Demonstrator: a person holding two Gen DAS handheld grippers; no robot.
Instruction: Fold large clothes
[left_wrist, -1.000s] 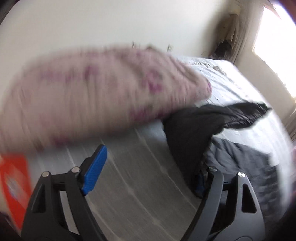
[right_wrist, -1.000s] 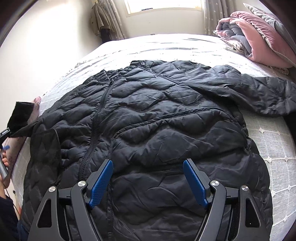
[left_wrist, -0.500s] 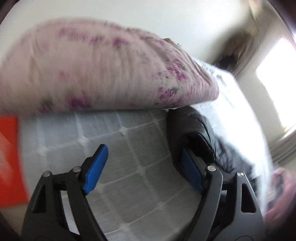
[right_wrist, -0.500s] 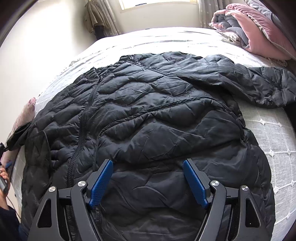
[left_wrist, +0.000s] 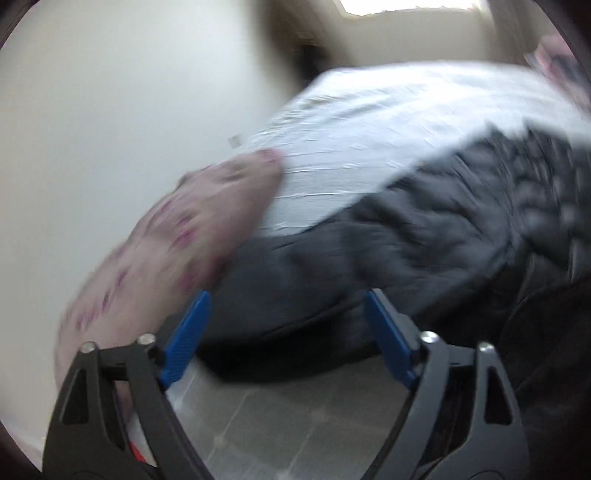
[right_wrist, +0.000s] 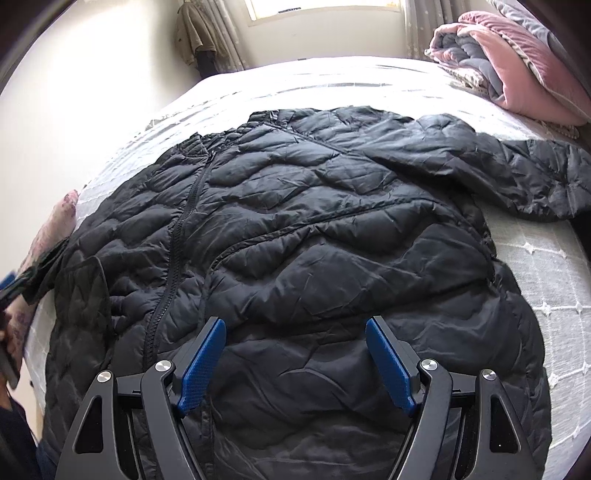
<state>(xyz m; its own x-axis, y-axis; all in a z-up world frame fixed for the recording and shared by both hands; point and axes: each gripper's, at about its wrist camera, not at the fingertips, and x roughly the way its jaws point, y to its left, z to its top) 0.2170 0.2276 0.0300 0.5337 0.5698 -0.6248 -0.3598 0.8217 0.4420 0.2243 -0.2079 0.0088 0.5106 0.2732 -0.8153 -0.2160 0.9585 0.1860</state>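
A black quilted jacket (right_wrist: 314, 240) lies spread, zip side up, on the white bed (right_wrist: 554, 295). One sleeve (right_wrist: 535, 177) reaches out to the right. The other sleeve end (right_wrist: 48, 262) lies at the bed's left edge against a floral pillow (right_wrist: 55, 225). My right gripper (right_wrist: 295, 358) hovers open over the jacket's near hem, nothing between its blue pads. In the blurred left wrist view my left gripper (left_wrist: 286, 332) is opening. The dark sleeve (left_wrist: 295, 295) lies just past its fingertips, and the pads do not press on it.
Folded pink and grey quilts (right_wrist: 517, 66) are stacked at the bed's far right corner. A coat (right_wrist: 195, 33) hangs beside the curtain and window (right_wrist: 321, 7). A pale wall (left_wrist: 110, 129) runs along the bed's left side. The floral pillow (left_wrist: 177, 240) crowds the left gripper's left finger.
The left wrist view rolled and swung from the floral pillow round to the jacket's sleeve and body. The sleeve end at the left dropped from raised to lying by the pillow. The right gripper barely moved.
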